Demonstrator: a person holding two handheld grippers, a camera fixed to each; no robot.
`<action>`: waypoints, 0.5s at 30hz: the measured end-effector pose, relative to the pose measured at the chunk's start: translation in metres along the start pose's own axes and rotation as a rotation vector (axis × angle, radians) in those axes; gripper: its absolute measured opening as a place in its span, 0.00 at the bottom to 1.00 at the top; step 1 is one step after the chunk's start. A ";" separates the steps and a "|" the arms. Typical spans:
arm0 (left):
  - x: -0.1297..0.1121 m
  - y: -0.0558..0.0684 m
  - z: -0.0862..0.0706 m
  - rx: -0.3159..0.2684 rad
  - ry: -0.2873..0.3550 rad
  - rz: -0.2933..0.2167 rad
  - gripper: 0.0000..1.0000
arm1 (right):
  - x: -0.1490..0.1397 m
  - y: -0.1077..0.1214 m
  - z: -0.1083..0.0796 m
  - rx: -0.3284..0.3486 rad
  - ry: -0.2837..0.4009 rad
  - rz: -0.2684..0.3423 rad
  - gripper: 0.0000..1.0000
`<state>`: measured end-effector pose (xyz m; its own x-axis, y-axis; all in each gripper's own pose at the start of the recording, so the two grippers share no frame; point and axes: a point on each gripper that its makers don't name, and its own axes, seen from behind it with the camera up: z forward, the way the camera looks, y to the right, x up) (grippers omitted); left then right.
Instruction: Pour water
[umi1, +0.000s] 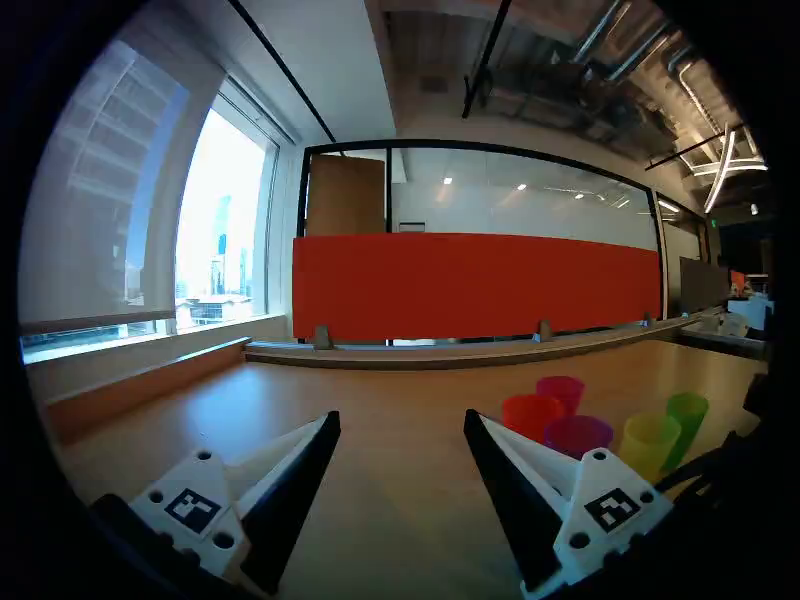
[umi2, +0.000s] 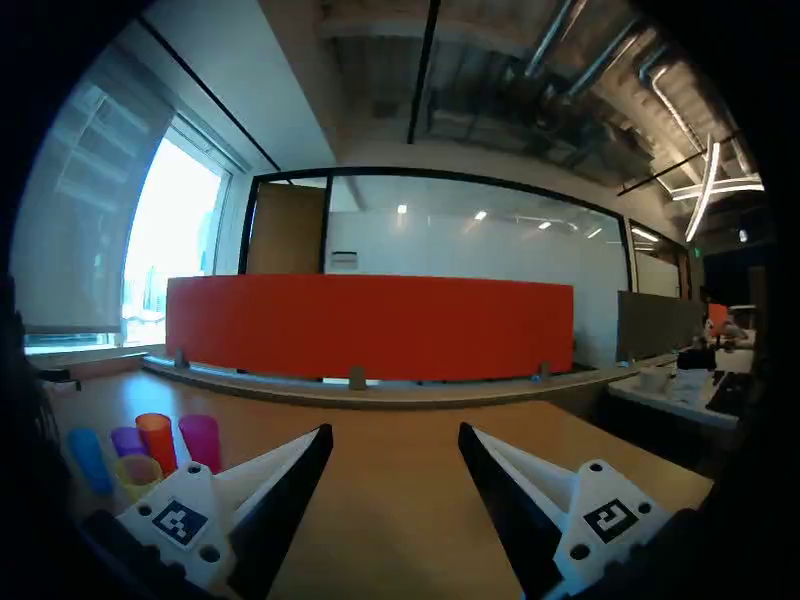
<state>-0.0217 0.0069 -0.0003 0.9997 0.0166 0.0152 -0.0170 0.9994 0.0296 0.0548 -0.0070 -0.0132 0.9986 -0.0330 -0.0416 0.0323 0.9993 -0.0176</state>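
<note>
Both empty, jaws wide: left gripper (umi1: 400, 418), right gripper (umi2: 395, 430). Cups (umi1: 577, 435) bunched at 4 o'clock in left gripper view, 8 o'clock in right gripper view. Risk: tight cluster, so a finger could clip a neighbour and tip it. Can't tell which holds water.

Counter (umi1: 420, 385): light wood-brown, plain. Divider panel (umi1: 470, 285): solid red-orange.
Cups plain, translucent: orange cup (umi1: 530, 412), pink cup (umi1: 562, 388), purple cup (umi1: 577, 435), yellow cup (umi1: 650, 440), green cup (umi1: 687, 410); blue cup (umi2: 88, 458) in right gripper view.
Left gripper (umi1: 401, 414), right gripper (umi2: 395, 427): black fingers (umi1: 290, 490), white mounts (umi1: 590, 480), each with black-and-white square marker (umi1: 193, 508) pattern.
</note>
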 end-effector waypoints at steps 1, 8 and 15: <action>0.000 0.000 0.000 0.000 0.000 0.000 0.92 | -0.002 -0.001 0.000 0.003 0.001 -0.003 0.97; 0.000 0.000 0.000 0.000 0.000 0.000 0.92 | -0.010 0.000 0.002 0.016 0.012 -0.006 0.98; 0.000 0.000 0.000 0.000 0.000 0.000 0.92 | -0.019 0.005 0.006 0.012 0.014 0.021 0.98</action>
<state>-0.0214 0.0065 -0.0006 0.9997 0.0164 0.0153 -0.0168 0.9994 0.0296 0.0367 -0.0013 -0.0068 0.9984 -0.0120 -0.0558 0.0118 0.9999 -0.0047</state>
